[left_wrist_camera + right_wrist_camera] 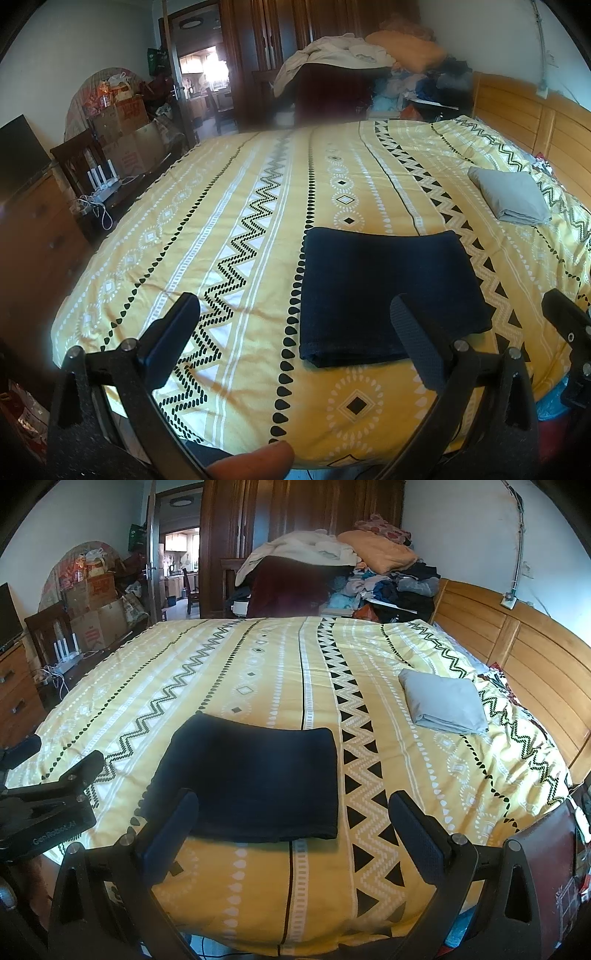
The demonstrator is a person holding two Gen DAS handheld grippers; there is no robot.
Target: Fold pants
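The dark navy pants (384,291) lie folded into a flat rectangle on the yellow patterned bedspread (240,229), near the bed's front edge; they also show in the right wrist view (255,775). My left gripper (295,332) is open and empty, held above the bed's front edge, its right finger over the pants' near right corner. My right gripper (291,823) is open and empty, its left finger over the pants' near left corner. The right gripper shows at the right edge of the left wrist view (569,328), and the left gripper at the left edge of the right wrist view (48,805).
A folded grey garment (511,197) lies at the right near the wooden headboard (517,653); it also shows in the right wrist view (443,701). A heap of clothes (332,565) stands beyond the bed's far side. A dresser (33,236), a chair and boxes stand on the left.
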